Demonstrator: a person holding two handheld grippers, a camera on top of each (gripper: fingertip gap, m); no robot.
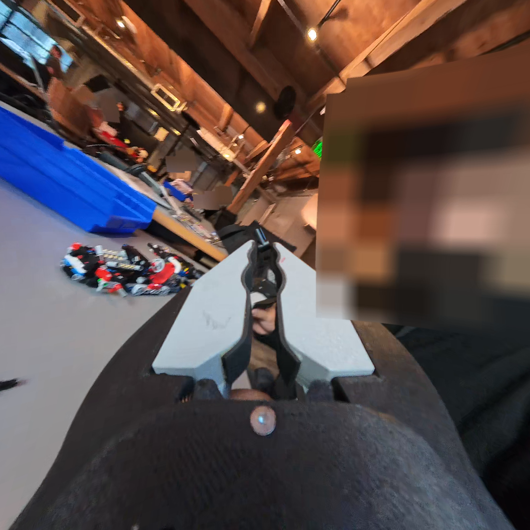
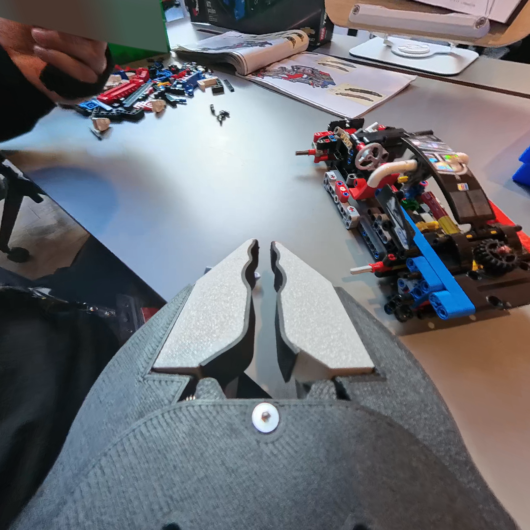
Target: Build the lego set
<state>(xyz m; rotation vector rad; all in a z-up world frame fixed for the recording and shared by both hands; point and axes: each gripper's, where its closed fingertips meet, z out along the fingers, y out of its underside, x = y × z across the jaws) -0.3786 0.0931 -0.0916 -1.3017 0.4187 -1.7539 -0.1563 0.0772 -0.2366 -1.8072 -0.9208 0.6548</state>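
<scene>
While the left gripper (image 1: pixel 263 246) is tilted up off the grey table (image 2: pixel 200 177), its two grey fingers are pinched on a small dark piece (image 1: pixel 261 238) that pokes out past the tips; blur hides what kind of piece it is. The right gripper (image 2: pixel 264 243) hangs low over the near edge of that table with a narrow gap between its tips and nothing held.

The half-built lego model (image 2: pixel 424 223), a black, red and blue chassis with a grey steering wheel and a curved black panel, sits on the table to the right of the right gripper and a little beyond it, apart from the fingers. In the left wrist view the same model (image 1: pixel 126 269) shows as a blurred heap on the table, left of the left gripper's tips.

A blue bin (image 1: pixel 66 183) stands on the table beyond the model in the left wrist view; its contents cannot be seen.

At the table's far side from the right gripper lies a loose pile of parts (image 2: pixel 143 89) in red, blue, black and tan, with a few small black pins (image 2: pixel 220 113) just nearer. An open instruction booklet (image 2: pixel 309 71) lies beyond the model, beside a dark box (image 2: pixel 258 17). A person's hand (image 2: pixel 66 57) shows at the left above the pile.
</scene>
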